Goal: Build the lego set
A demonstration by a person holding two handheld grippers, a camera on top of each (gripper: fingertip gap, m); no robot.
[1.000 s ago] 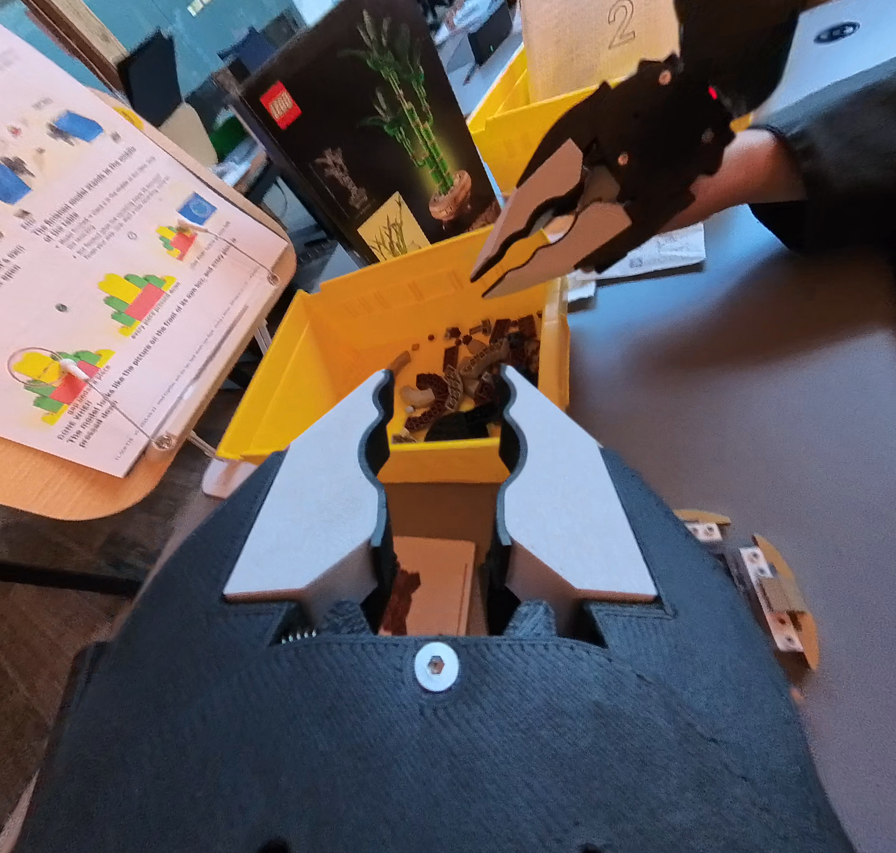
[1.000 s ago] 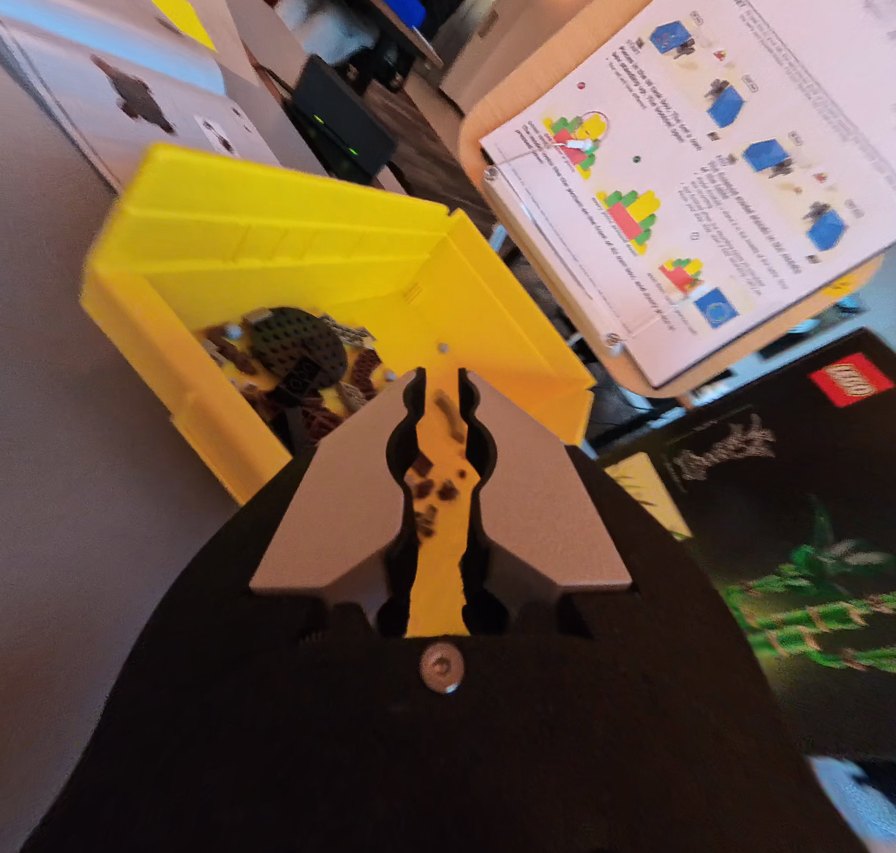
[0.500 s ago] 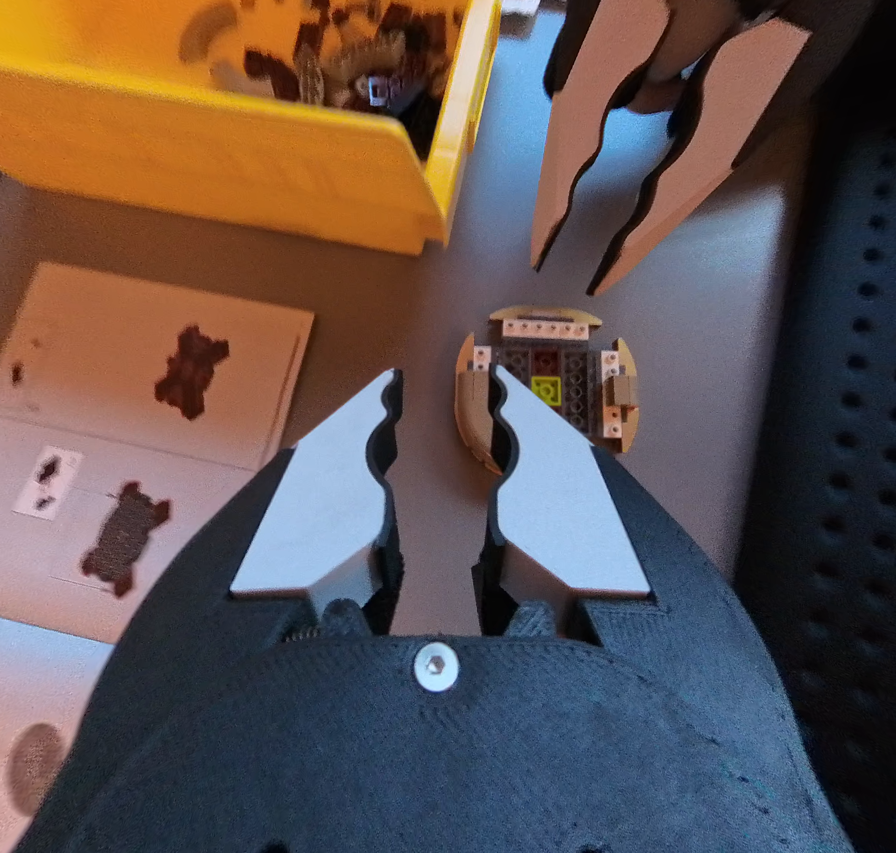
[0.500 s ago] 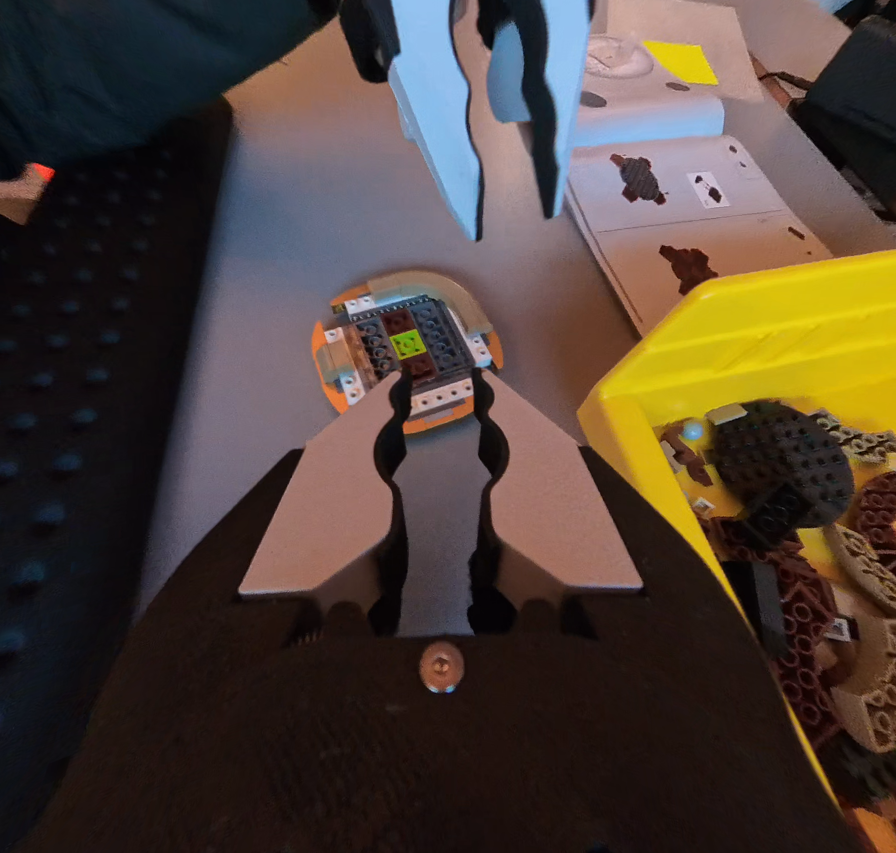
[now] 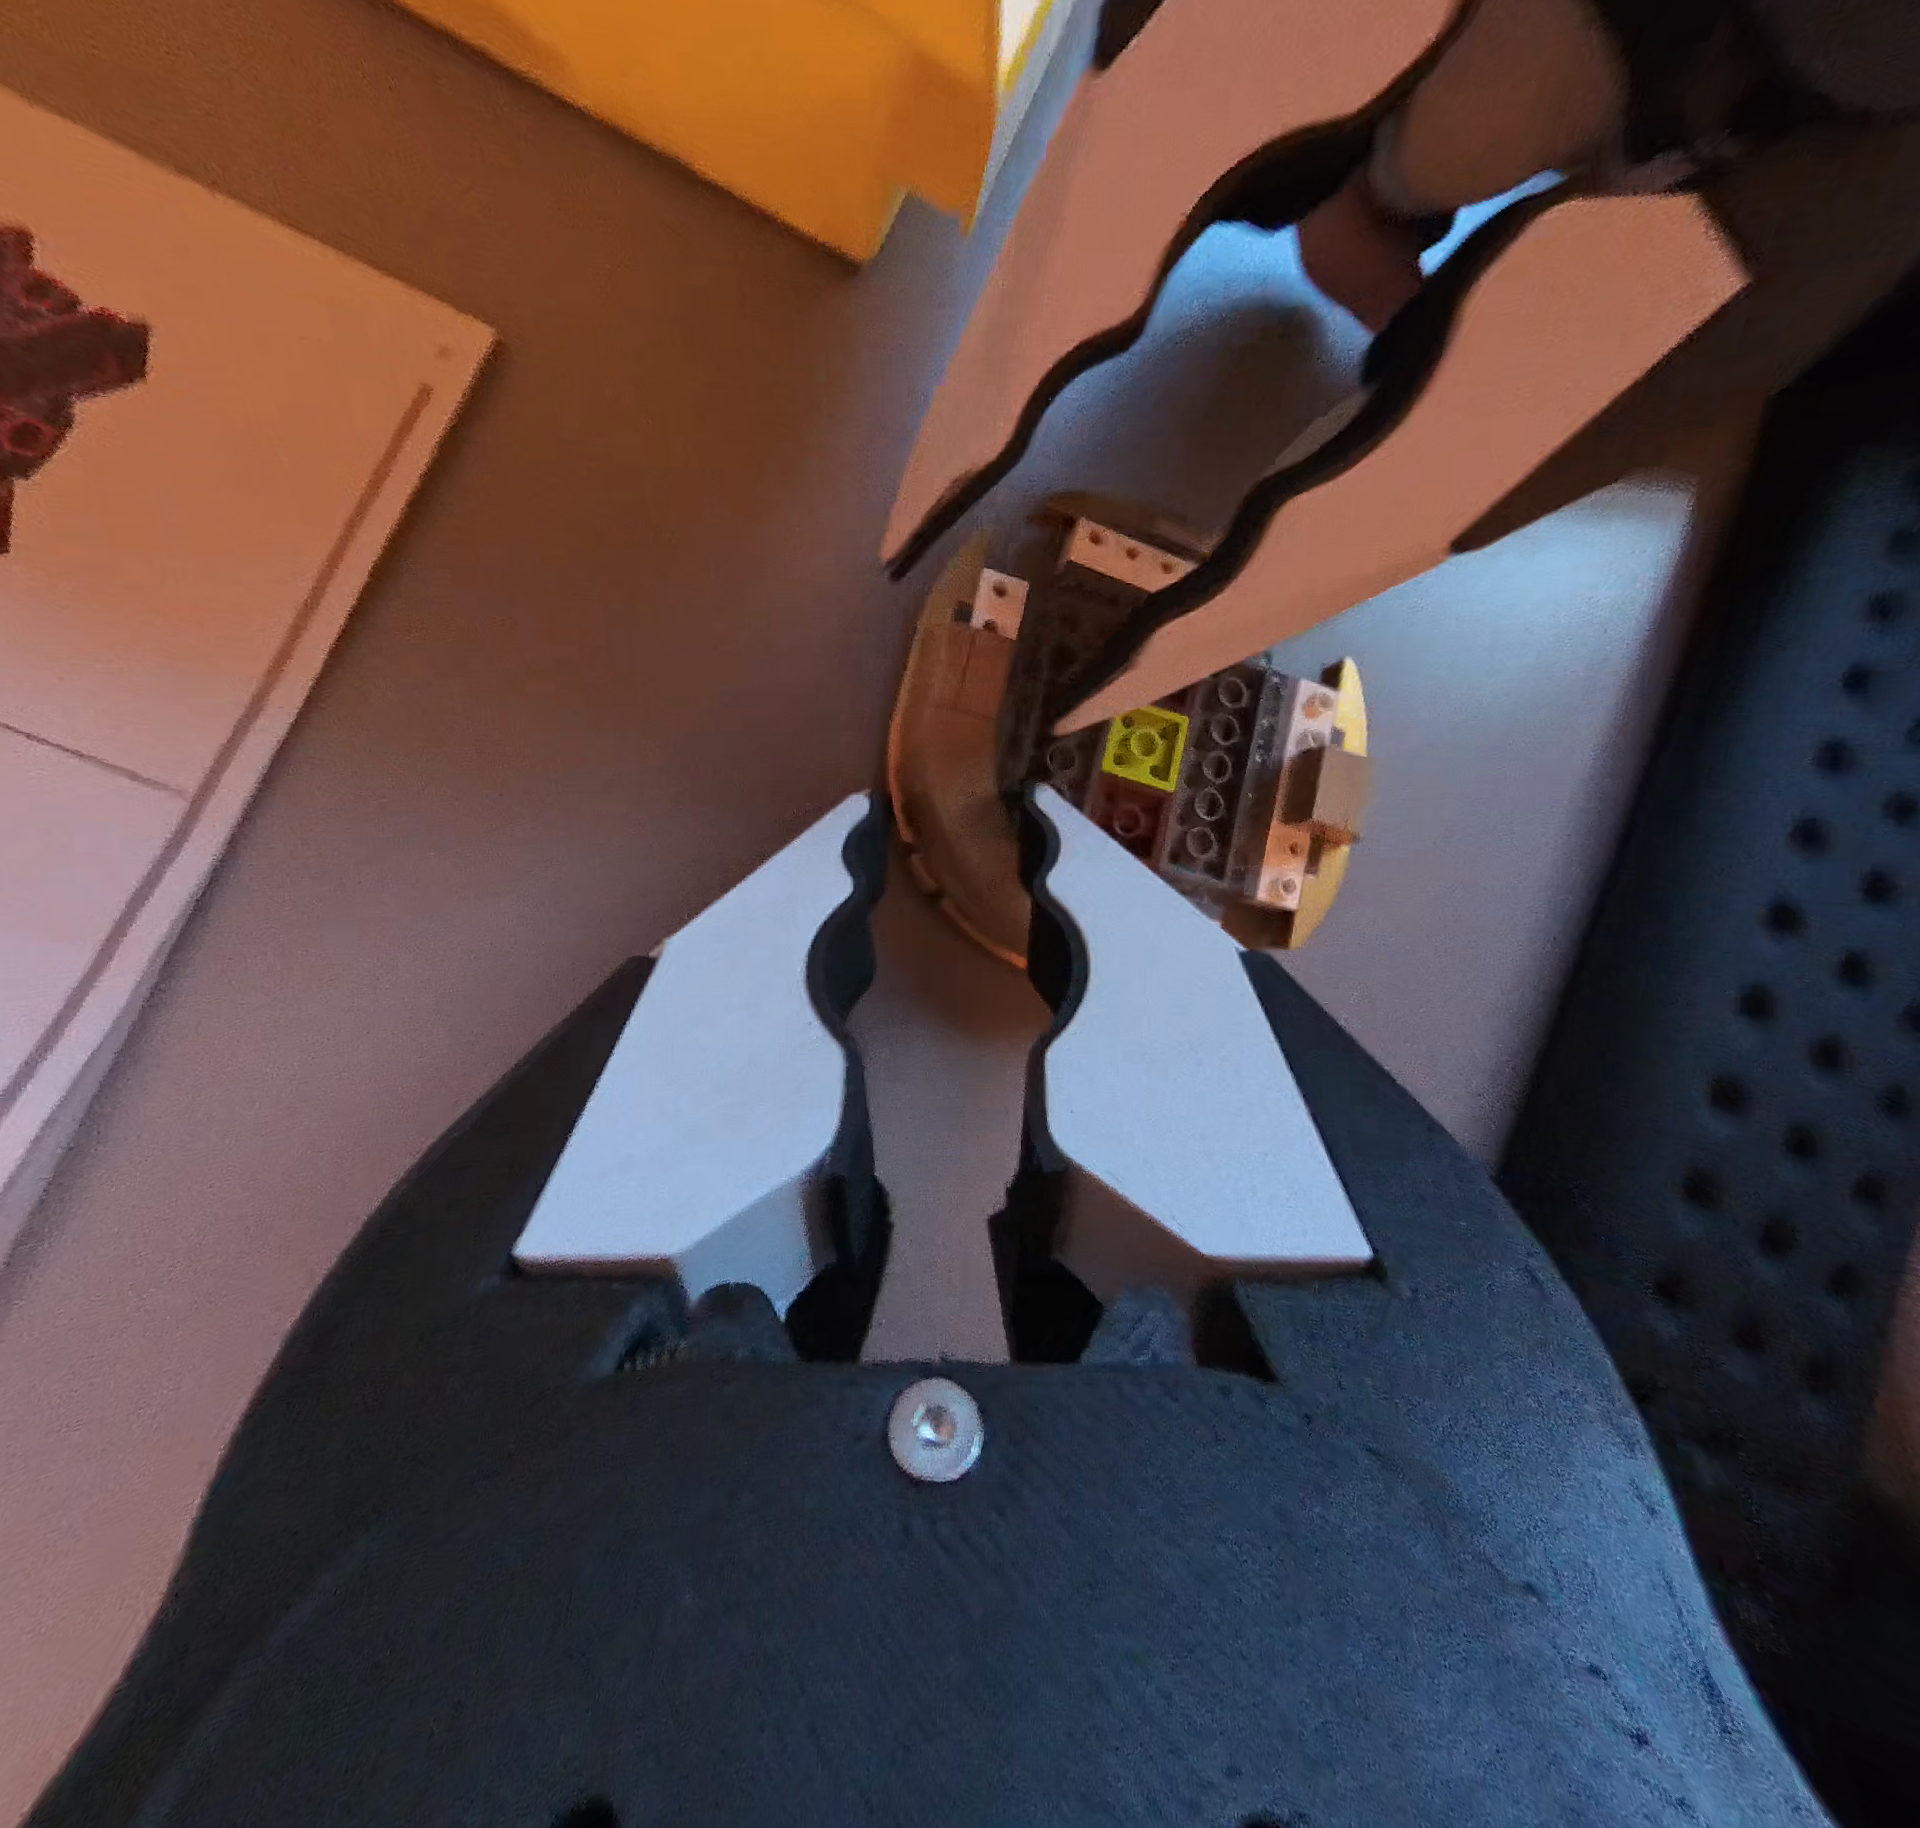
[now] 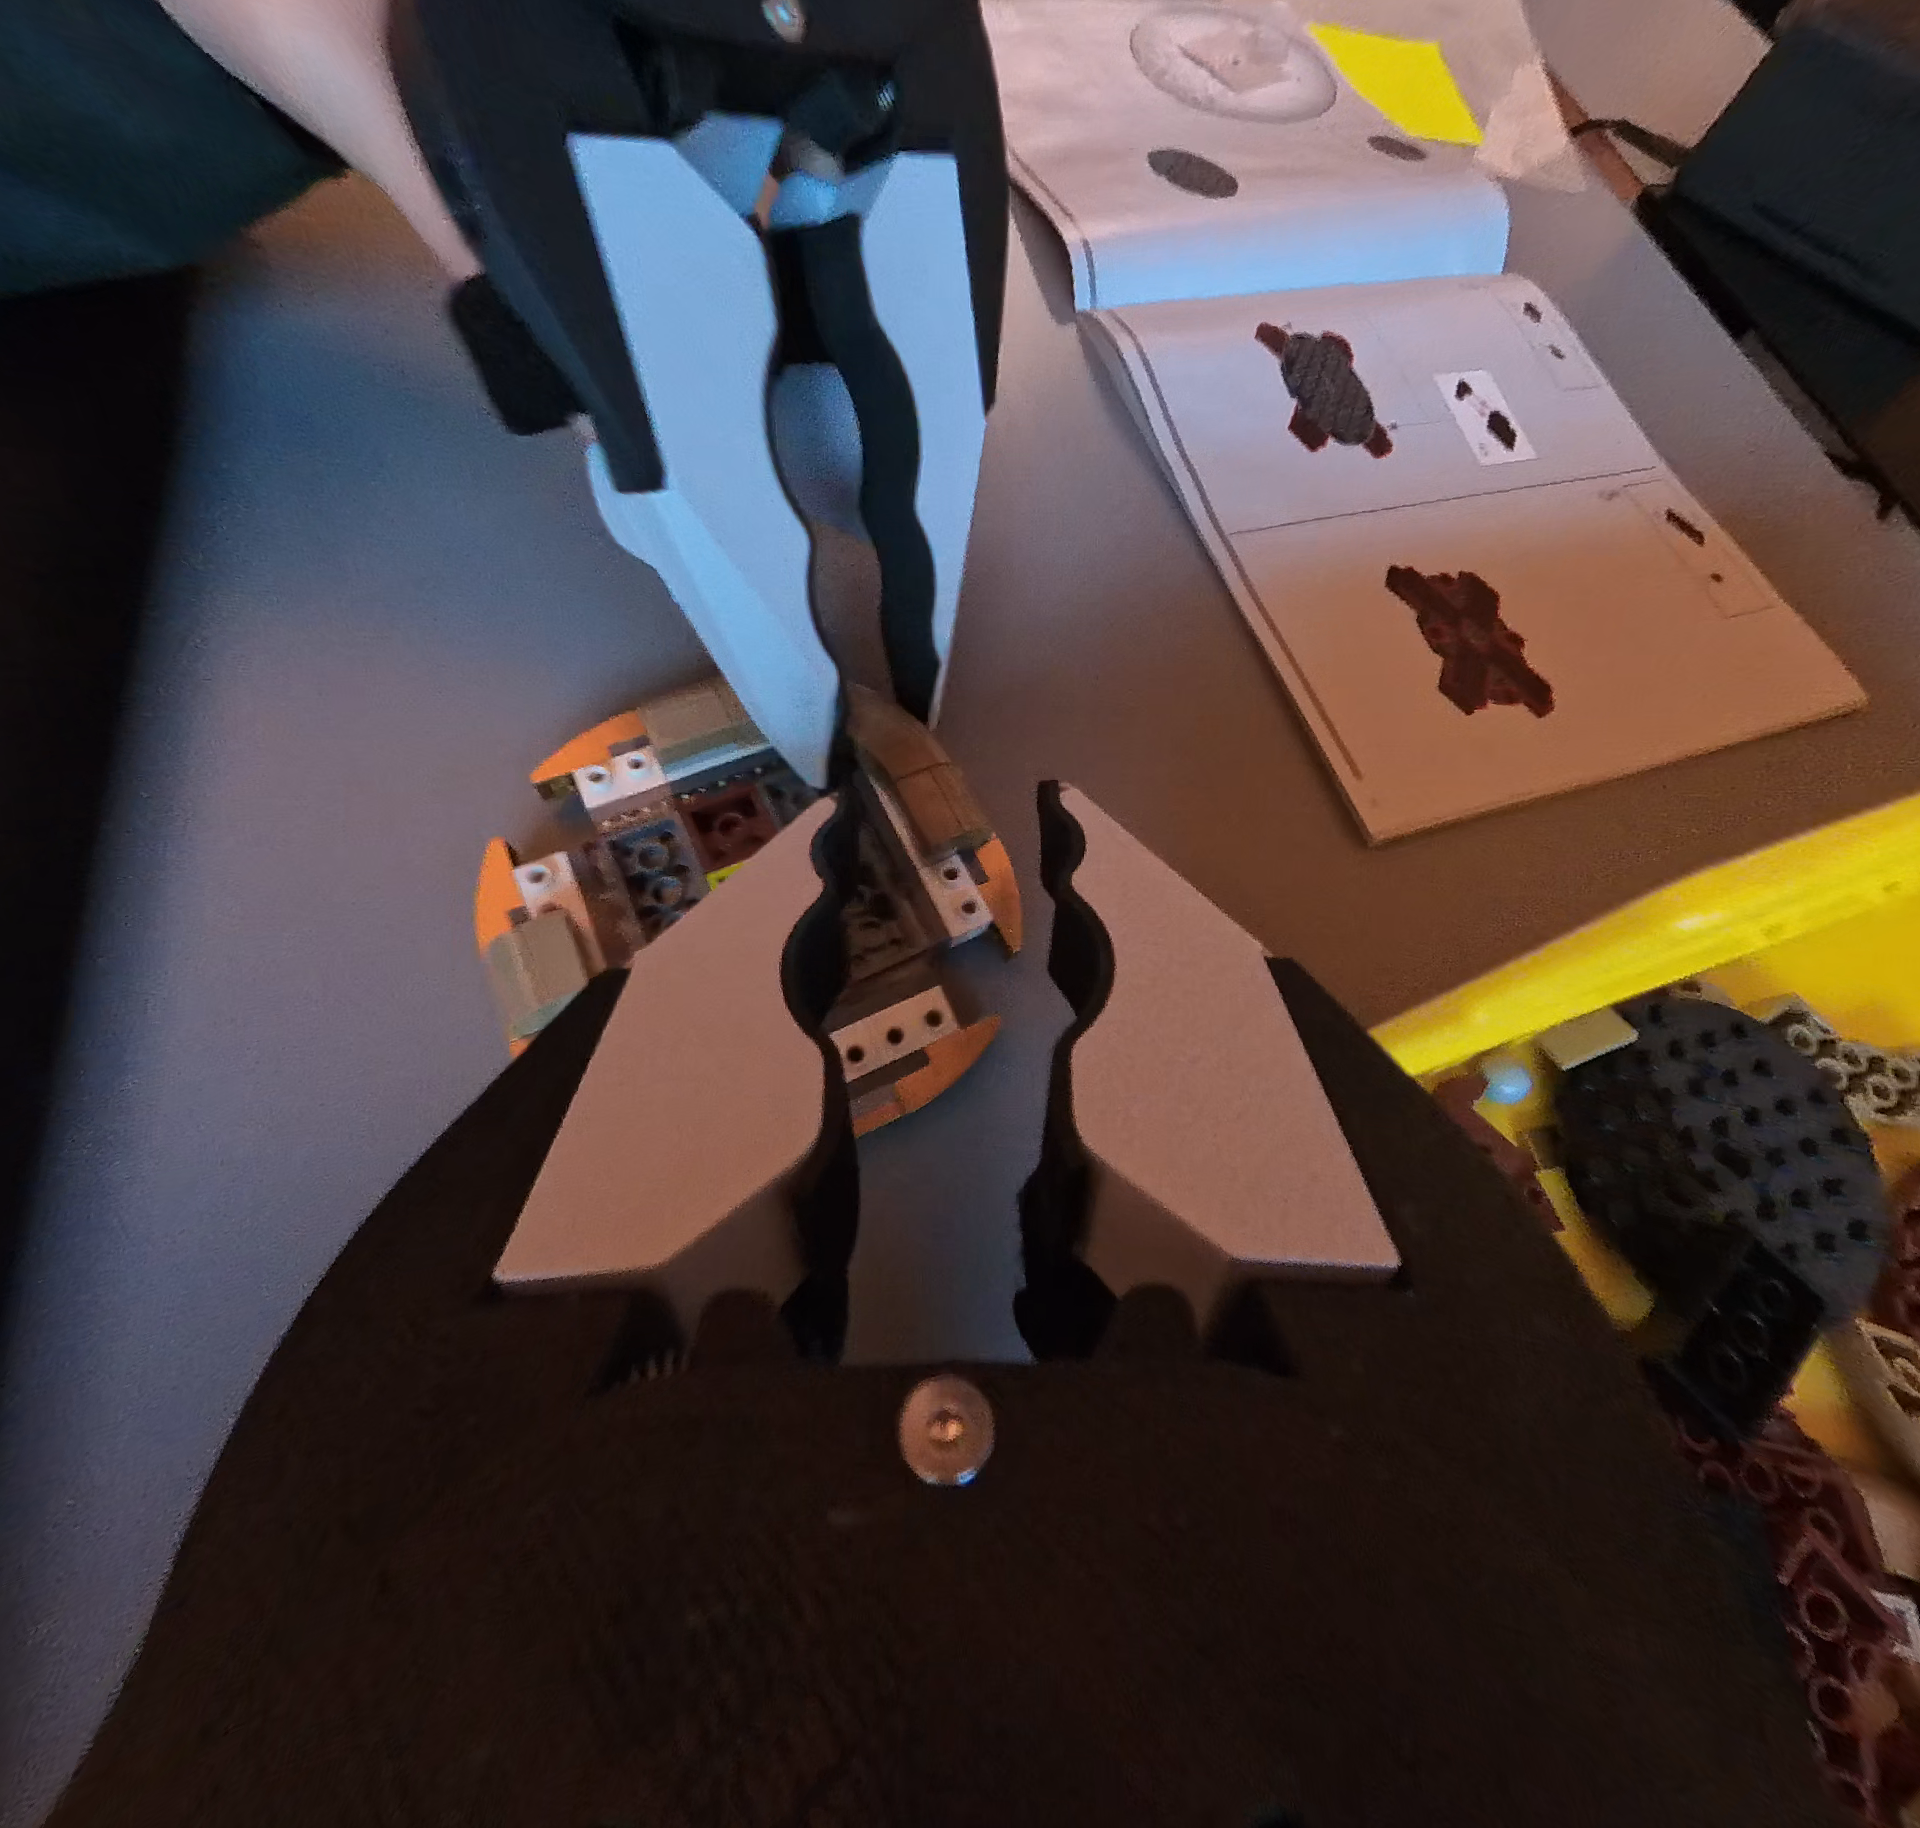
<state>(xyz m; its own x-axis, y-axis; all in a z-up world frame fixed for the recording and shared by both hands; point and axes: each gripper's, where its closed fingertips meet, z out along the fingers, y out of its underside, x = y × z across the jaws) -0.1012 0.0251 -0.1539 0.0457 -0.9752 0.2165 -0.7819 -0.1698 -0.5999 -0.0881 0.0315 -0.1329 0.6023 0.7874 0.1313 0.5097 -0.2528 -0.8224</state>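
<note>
Left wrist view: round lego base (image 5: pixel 1195 802) lies flat, studs up; both grippers' fingers parted, holding nothing.

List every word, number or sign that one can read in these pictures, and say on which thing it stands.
No text can be read in either view.
Booklet: tiny marks beside the drawings, too small and blurred to read.
Yellow note: no writing visible.
Yellow bin and brick model: no writing visible.
</note>
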